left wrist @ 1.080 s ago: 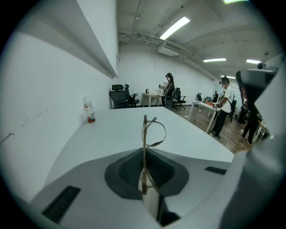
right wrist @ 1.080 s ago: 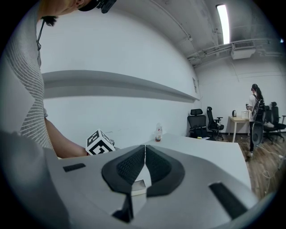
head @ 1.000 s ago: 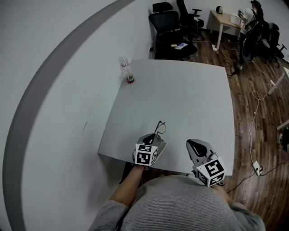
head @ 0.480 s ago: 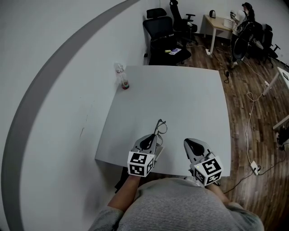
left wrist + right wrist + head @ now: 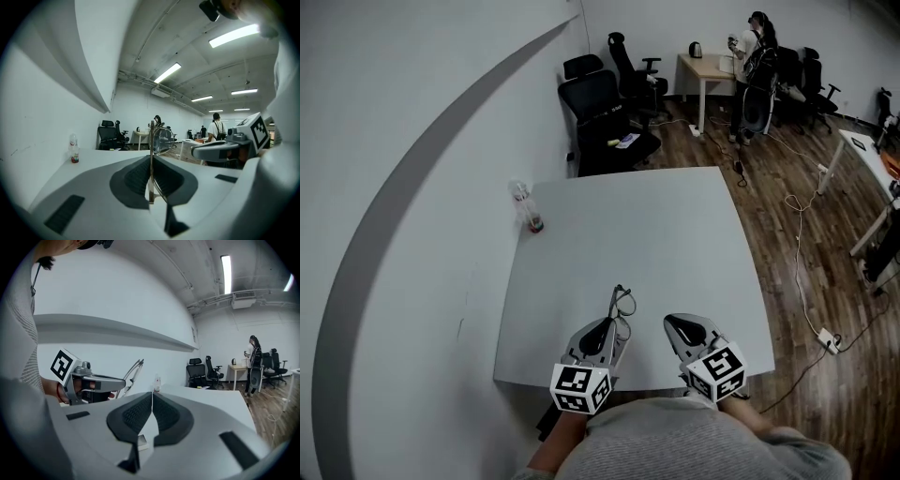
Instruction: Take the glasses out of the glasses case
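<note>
My left gripper [image 5: 613, 325] is shut on a pair of thin-framed glasses [image 5: 622, 302] and holds them in the air over the near edge of the table [image 5: 656, 234]. In the left gripper view the jaws pinch one temple, and the glasses [image 5: 161, 139] stand upright past the tips of the gripper [image 5: 151, 165]. My right gripper [image 5: 673, 324] hangs beside it, shut, with nothing between its jaws [image 5: 151, 401]. From the right gripper view the glasses [image 5: 131, 375] stick up from the left gripper [image 5: 93, 382]. The glasses case is hidden; a small pale piece [image 5: 140, 442] shows below the right jaws.
A clear bottle with a red base [image 5: 528, 208] stands at the table's far left corner by the wall. Black office chairs [image 5: 600, 103] sit beyond the table. Further back a person [image 5: 755, 56] stands by a wooden desk [image 5: 708, 66]. Cables lie on the wooden floor at right.
My left gripper has risen with the glasses in it. The right gripper has kept its place. The head view now shows more of the room behind the table.
</note>
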Motion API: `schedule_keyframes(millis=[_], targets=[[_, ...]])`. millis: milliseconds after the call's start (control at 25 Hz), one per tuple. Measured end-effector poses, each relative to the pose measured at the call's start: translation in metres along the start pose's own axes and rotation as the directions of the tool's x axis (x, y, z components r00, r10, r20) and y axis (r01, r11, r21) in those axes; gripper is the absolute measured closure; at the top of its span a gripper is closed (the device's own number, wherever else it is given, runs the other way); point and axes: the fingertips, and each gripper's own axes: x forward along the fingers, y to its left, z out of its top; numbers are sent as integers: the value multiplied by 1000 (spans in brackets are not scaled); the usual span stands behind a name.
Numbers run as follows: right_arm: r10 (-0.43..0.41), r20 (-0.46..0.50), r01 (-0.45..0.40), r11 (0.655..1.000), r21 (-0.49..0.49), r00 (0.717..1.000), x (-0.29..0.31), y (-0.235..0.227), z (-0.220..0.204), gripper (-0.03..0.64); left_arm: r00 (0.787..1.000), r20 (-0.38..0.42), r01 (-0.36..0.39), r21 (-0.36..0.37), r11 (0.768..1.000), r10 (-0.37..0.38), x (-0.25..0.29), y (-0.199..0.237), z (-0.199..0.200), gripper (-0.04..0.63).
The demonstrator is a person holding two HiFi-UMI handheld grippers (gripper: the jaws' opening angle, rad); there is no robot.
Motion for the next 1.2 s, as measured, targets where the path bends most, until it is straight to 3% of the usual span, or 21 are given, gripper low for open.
schedule_keyframes(millis=[320,1200], targets=[[-22,11,22,1000,4,1000,-4,7,0,603,999,35,38,3,999,-38,-11,-8,8,571],[1,15,0,999,-34,1000,0,39,6,604,997,76,31,-2,1000,-31,-48,-2,16,571]])
